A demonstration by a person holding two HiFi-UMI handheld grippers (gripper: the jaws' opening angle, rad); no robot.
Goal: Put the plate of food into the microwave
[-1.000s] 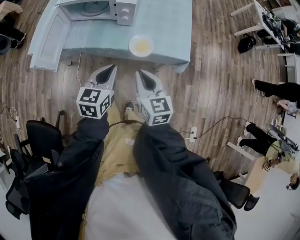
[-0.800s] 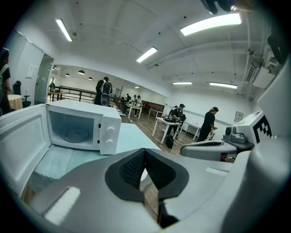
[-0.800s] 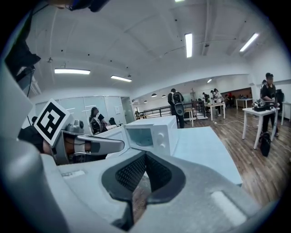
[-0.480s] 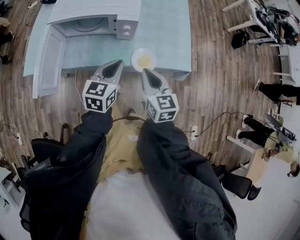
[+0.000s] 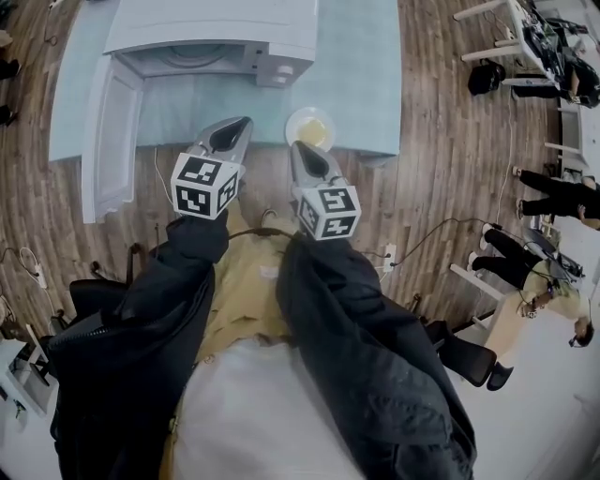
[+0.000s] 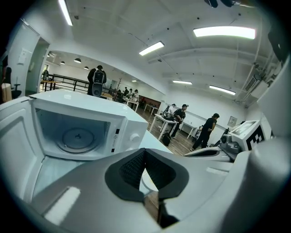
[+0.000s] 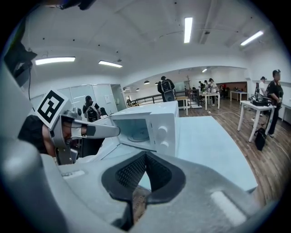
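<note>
- Counter point(image 5: 361, 84): pale blue.
- Microwave point(image 5: 216, 26): white, on counter, door point(image 5: 108, 145) swung wide open.
- Claws: left claw point(image 5: 242, 127) and right claw point(image 5: 298, 150), each with jaws together, nothing between them, side by side at counter's near edge.
- Plate point(image 5: 309, 127): white, yellow food, on counter's near edge, right of microwave, near right claw.

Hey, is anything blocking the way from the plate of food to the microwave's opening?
Nothing visible does. The microwave has its door swung wide open, its cavity holds only the turntable, and the tabletop between the plate of food and the opening is bare.
</note>
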